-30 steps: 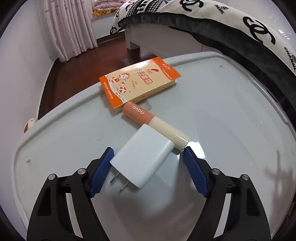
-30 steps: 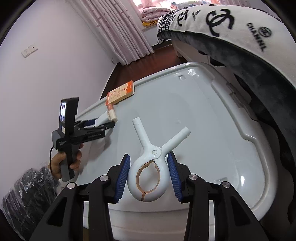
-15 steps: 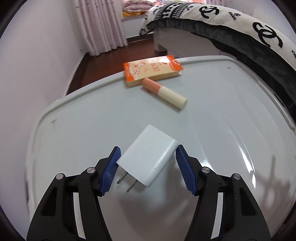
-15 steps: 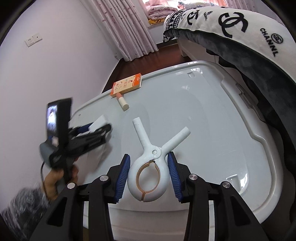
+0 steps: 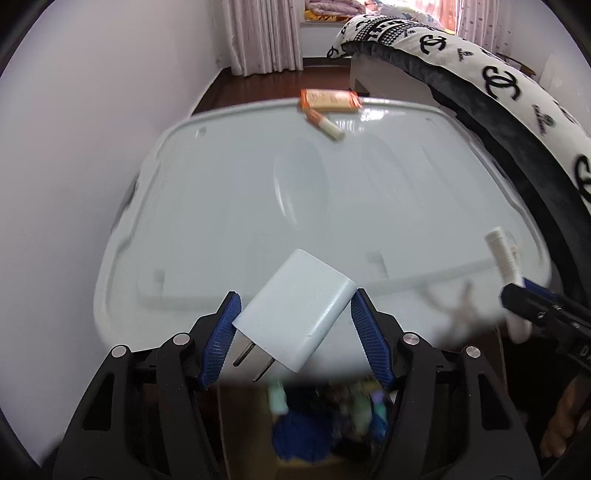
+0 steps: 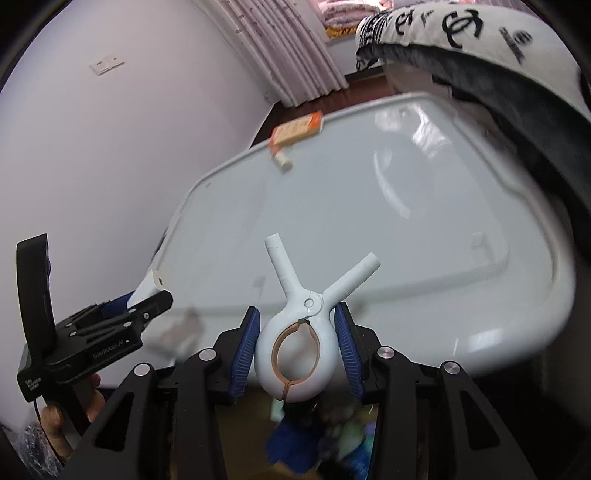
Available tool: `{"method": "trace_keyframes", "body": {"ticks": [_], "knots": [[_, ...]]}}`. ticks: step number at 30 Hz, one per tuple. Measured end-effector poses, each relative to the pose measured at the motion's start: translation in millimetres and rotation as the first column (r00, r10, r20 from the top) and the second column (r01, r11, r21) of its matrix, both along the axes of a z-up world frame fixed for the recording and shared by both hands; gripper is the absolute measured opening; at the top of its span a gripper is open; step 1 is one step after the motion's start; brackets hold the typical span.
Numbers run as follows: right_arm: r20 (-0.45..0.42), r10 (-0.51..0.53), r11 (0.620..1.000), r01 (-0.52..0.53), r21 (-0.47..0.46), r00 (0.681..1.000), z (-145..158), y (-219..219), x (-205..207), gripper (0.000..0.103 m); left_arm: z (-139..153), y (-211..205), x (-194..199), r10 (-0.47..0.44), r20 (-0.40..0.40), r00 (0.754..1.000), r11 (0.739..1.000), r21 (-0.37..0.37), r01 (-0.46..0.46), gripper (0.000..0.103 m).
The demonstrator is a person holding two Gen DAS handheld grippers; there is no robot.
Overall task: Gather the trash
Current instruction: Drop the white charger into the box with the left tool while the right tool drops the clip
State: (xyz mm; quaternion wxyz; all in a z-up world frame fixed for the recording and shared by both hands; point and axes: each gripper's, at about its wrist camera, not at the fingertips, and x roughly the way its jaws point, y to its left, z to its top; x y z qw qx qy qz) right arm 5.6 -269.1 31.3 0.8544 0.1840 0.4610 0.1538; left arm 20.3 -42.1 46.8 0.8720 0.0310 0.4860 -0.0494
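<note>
Nearest the left wrist camera, the left gripper grasps a white plug-in charger between its blue ribbed pads, the charger tilted with its two metal prongs pointing down toward the camera. It hangs at the near edge of the pale storage-box lid, over a blurred heap of blue and green items below. In the right wrist view, the right gripper clamps a white plastic spring clamp by its rounded jaw end, the two handles splaying up and away in a V. This clamp also sits just past the lid's near rim, above the same blurred jumble. Each camera catches the other tool at its edge: the left gripper with the charger at lower left of the right view, the clamp's handle at far right of the left view.

Far across the lid, near its back edge, lies a lip balm tube with an orange cap and cream body, touching or just beside a flat orange snack packet. Beyond them are dark wood floor, pink curtains, and to the right a bed with a black-and-white logo blanket.
</note>
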Motion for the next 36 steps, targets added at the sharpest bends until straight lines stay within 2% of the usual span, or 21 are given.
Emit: {"method": "trace_keyframes", "body": {"ticks": [3, 7, 10, 12, 14, 19, 21, 22, 24, 25, 33, 36], "knots": [[-0.011, 0.055, 0.998, -0.055, -0.017, 0.998, 3.4, 10.4, -31.1, 0.042, -9.0, 0.8, -34.6, 0.012, -0.034, 0.999, 1.0, -0.028, -0.013, 0.061], [-0.056, 0.121, 0.99, -0.124, -0.062, 0.991, 0.9, 20.3, -69.8, 0.042, -41.1, 1.8, -77.7, 0.027, -0.114, 0.993, 0.995, -0.097, -0.039, 0.061], [-0.112, 0.121, 0.987, -0.131, -0.092, 0.986, -14.9, 22.6, -82.3, 0.042, -73.2, -0.8, -97.2, 0.009, -0.225, 0.974, 0.992, -0.121, -0.037, 0.061], [-0.169, 0.107, 0.989, -0.122, -0.086, 0.98, -30.6, 24.0, -84.9, 0.042, -82.8, -3.8, -98.0, -0.004, -0.261, 0.965, 0.992, -0.121, -0.028, 0.061], [-0.209, 0.102, 0.99, -0.119, -0.072, 0.973, -42.2, 24.7, -84.1, 0.042, -82.2, -6.0, -96.7, -0.01, -0.25, 0.968, 0.993, -0.115, -0.019, 0.061], [-0.237, 0.096, 0.989, -0.119, -0.086, 0.967, -50.5, 25.5, -82.8, 0.043, -85.9, -14.4, -98.3, -0.026, -0.255, 0.967, 0.996, -0.093, 0.002, 0.061], [-0.265, 0.084, 0.989, -0.113, -0.096, 0.96, -55.4, 25.0, -78.4, 0.052, -91.3, -13.3, -96.4, -0.014, -0.28, 0.96, 0.997, -0.082, -0.01, 0.062], [-0.271, 0.07, 0.99, -0.1, -0.099, 0.96, -56.6, 22.6, -77.8, 0.062, -95.5, -12.0, -94.9, 0.003, -0.3, 0.954, 0.998, -0.065, -0.024, 0.065], [-0.266, 0.051, 0.992, -0.079, -0.094, 0.962, -56.9, 18.8, -80.2, 0.064, -100.5, -9.1, -92.7, 0.028, -0.323, 0.946, 0.998, -0.045, -0.045, 0.073], [-0.262, 0.042, 0.994, -0.067, -0.089, 0.964, -56.5, 16.4, -81.2, 0.064, -101.6, -7.5, -93.4, 0.033, -0.326, 0.945, 0.998, -0.047, -0.051, 0.074], [-0.226, 0.009, 0.995, -0.03, -0.09, 0.974, -49.8, 10.5, -84.5, 0.064, -95.7, -8.9, -96.6, 0.037, -0.305, 0.952, 0.998, -0.038, -0.051, 0.074], [-0.181, -0.021, 0.993, -0.001, -0.122, 0.983, -45.3, 9.6, -82.3, 0.071, -90.6, -7.0, -93.8, 0.05, -0.277, 0.959, 0.998, -0.022, -0.058, 0.075]]}}
